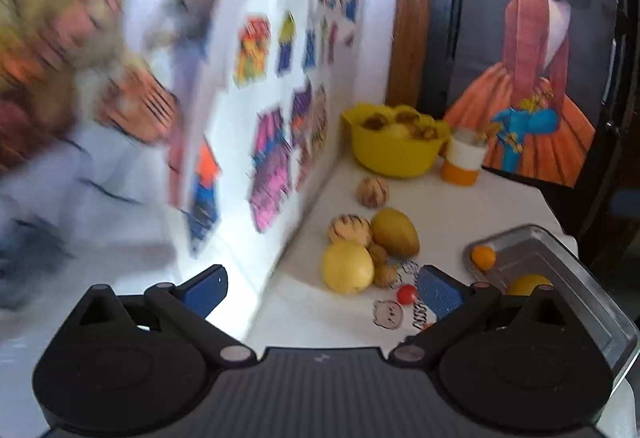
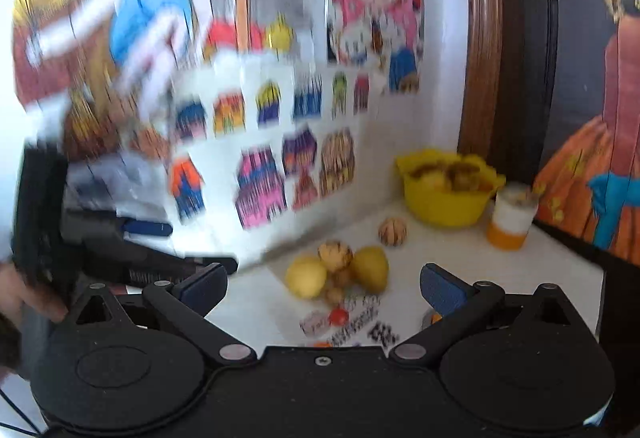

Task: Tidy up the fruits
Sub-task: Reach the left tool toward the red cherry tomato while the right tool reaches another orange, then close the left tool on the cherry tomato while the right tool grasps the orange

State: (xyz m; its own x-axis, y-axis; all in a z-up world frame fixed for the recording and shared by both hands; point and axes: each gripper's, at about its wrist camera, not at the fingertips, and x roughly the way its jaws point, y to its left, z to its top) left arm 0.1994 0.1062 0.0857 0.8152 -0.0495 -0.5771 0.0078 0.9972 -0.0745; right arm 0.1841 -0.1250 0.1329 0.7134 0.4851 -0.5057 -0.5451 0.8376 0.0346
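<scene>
Hovering tongs: left tongs (image 1: pixel 322 288) and right tongs (image 2: pixel 322 284) both spread wide and released, nothing between the blue pads.
Just ahead: small red fruit (image 1: pixel 407 294) on the white counter (image 1: pixel 460 206), near the left tongs' right pad.
Right of the left tongs: metal tray (image 1: pixel 560 262) holding a small orange fruit (image 1: pixel 483 257) and a yellow one partly hidden.
Further ahead: fruit cluster, round yellow fruit (image 1: pixel 348 267), oval yellow-brown fruit (image 1: pixel 395 232), striped fruit (image 1: pixel 349 229), small brown ones touching.
Beyond: lone striped fruit (image 1: pixel 373 192).
Farthest: yellow bowl (image 1: pixel 394 154) with fruit inside, white-and-orange container (image 1: pixel 464 160) just beside it.
</scene>
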